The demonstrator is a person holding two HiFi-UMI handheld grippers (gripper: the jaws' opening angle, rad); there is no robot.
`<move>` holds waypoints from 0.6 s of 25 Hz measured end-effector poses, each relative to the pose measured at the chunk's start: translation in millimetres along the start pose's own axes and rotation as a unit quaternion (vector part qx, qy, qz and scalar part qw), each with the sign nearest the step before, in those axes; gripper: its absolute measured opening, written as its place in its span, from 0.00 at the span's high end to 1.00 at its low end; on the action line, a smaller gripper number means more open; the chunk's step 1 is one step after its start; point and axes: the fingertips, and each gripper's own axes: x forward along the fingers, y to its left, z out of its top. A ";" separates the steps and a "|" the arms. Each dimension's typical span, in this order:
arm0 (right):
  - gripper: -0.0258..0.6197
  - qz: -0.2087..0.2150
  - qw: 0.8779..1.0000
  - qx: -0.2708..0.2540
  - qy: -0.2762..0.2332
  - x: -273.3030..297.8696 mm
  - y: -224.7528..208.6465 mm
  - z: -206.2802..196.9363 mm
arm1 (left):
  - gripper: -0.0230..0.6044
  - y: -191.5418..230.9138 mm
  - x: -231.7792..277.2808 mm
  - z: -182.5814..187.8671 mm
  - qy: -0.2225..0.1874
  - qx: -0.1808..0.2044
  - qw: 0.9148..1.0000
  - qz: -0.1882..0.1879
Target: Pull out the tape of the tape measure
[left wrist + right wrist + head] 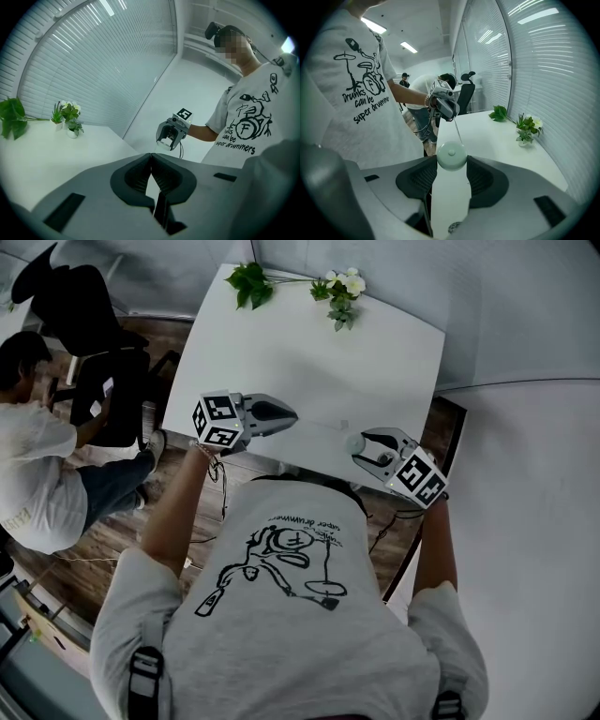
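— Where's the tape measure?

— In my right gripper (449, 161). The round, pale green tape measure (451, 155) sits between the two dark pads, which grip it on either side, so the jaws stand wide around its case. I hold it over the near edge of the white worktop (375, 362), towards the near right corner, with the gripper tilted downward.

— And your other one?

— My left gripper (151, 157) is over the same near edge, closer to the left corner, pointing almost level. Its jaws are clenched tip to tip on the end of the tape (457, 132).

— So there's tape out?

— Yes, a thin pale strip runs from the case across to the left gripper's tips. It shows best in the right gripper view; from my head it is too fine to make out.

— What else is on the worktop?

— Along the far edge lie a leafy green sprig (249, 283) and a small flowering plant (339, 292). Off the left side, a seated person (37, 474) is beside a black chair (89, 306).
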 end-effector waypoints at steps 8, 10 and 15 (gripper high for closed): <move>0.64 0.002 1.000 0.002 0.004 4.3 0.1 -1.5 | 0.93 6.3 -11.1 -3.6 0.003 -0.004 1.000 0.012; 0.64 0.001 1.000 0.001 0.006 4.8 -1.6 -2.6 | 0.93 8.5 -14.1 -5.5 0.003 -0.006 1.000 0.016; 0.64 -0.003 1.000 0.004 0.009 5.0 -2.2 -5.1 | 0.93 11.0 -21.0 -9.4 0.005 -0.010 1.000 0.022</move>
